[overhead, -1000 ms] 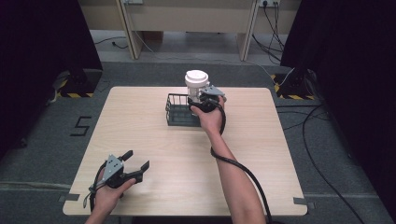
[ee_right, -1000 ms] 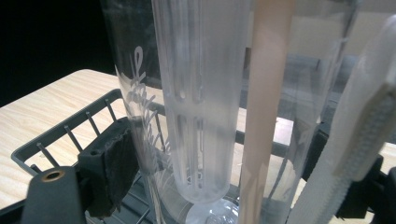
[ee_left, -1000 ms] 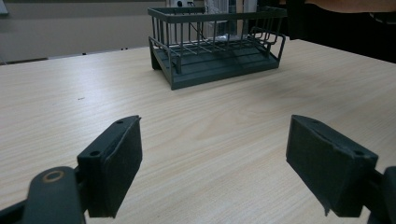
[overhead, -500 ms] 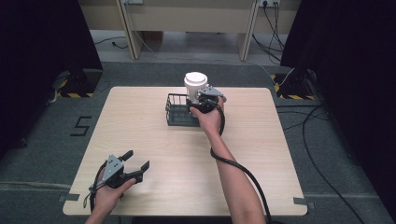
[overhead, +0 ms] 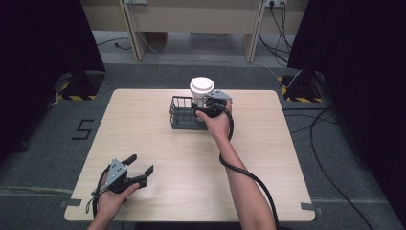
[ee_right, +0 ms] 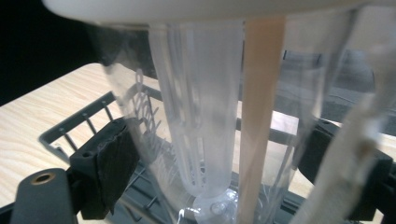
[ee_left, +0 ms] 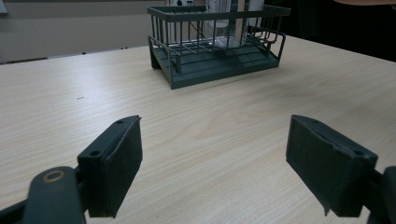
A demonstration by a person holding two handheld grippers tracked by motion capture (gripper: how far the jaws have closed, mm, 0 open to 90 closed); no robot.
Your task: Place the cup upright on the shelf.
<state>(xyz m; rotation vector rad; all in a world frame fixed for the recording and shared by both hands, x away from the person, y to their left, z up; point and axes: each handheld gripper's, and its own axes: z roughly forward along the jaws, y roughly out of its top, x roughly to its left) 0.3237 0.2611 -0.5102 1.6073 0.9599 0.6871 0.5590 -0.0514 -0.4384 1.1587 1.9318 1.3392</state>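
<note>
1. Left gripper [overhead: 135, 168]: rests by the table's [overhead: 287, 191] near-left corner, jaws spread wide and empty, pointing toward the basket well apart from it.
2. Right gripper [overhead: 203, 108]: reaches to the far edge's middle; its pads [ee_right: 114, 158] pinch the clear cup's wall from both sides.
3. Clear cup [overhead: 201, 91]: white-lidded, upright, long axis vertical, its base low inside the right end of the wire basket [overhead: 181, 114]. Whether it touches the floor cannot be told.
4. Judgement: the coming move turns on the vertical line between cup and basket; the right hand is far nearer.
</note>
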